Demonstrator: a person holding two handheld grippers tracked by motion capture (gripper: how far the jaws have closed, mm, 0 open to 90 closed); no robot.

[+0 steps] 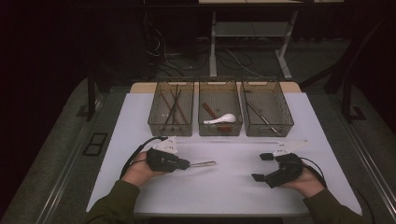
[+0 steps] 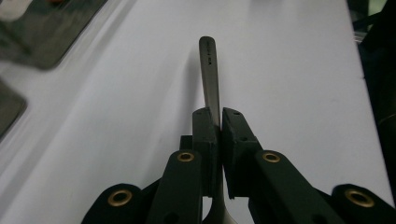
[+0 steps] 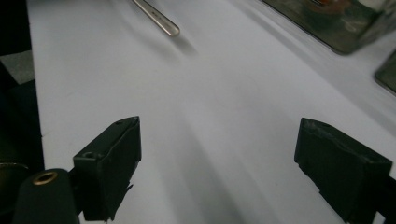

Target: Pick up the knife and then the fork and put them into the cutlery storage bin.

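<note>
I clamp my left gripper [image 2: 219, 119] tight on the metal utensil handle [image 2: 209, 74], ready to bin it. My right gripper [image 3: 217, 158] hangs wide open and empty near the table's [image 1: 233, 186] near right corner.

The left tongs [image 2: 219, 122] are matt black with brass-coloured rivets, and the utensil handle [image 2: 210, 74] pinched between them is dull silver-grey metal. The right tongs [image 3: 217, 170] are the same black, with a pale grey plate on top. Under both lies a plain white table [image 1: 224, 186]. Beyond the tongs stand three smoky translucent brown-grey bins [image 1: 220, 128]; the middle one holds a white spoon [image 1: 223, 119] and something reddish-brown. The sleeves [image 1: 112, 203] behind the tongs are olive green.
</note>
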